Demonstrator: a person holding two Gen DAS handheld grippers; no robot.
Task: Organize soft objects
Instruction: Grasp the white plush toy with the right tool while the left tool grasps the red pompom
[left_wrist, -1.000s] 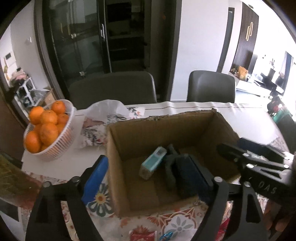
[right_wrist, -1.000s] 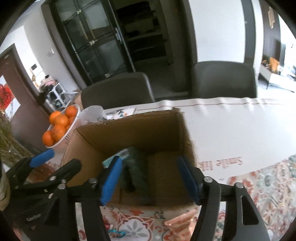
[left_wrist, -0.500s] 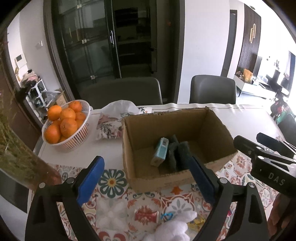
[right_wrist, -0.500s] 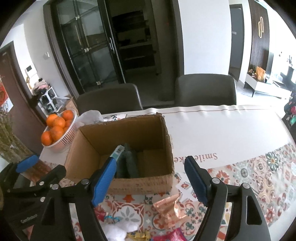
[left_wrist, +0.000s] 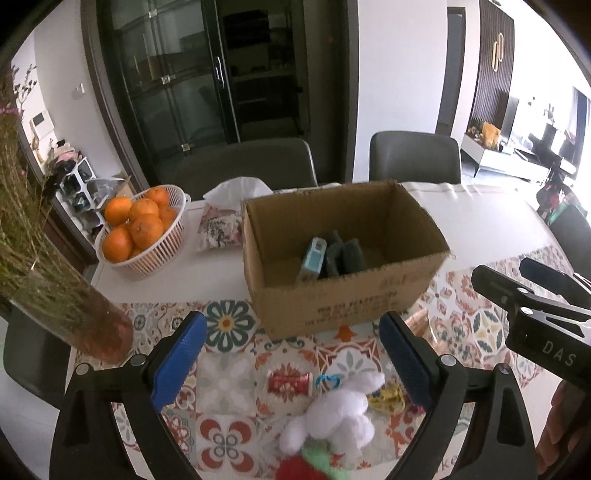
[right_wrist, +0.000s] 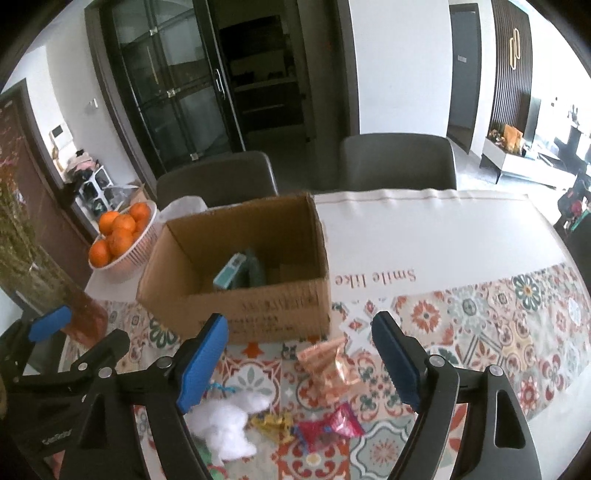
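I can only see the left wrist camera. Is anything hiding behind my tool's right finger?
Observer: Yes, a red wrapper lies beside the yellow wrapper.
Operator: Anything else over there?
Observer: A crumpled copper packet sits in front of the box, between the open right tool's fingers.
Operator: Does the white cloth have writing?
Observer: Yes, the white cloth says "Smile like", just right of the box.

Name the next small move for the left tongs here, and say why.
Probably lower the left tongs onto the white plush and close. Both tongs are open and hold nothing, the plush lies on the cloth just below the left pads, and the box already holds a few items.
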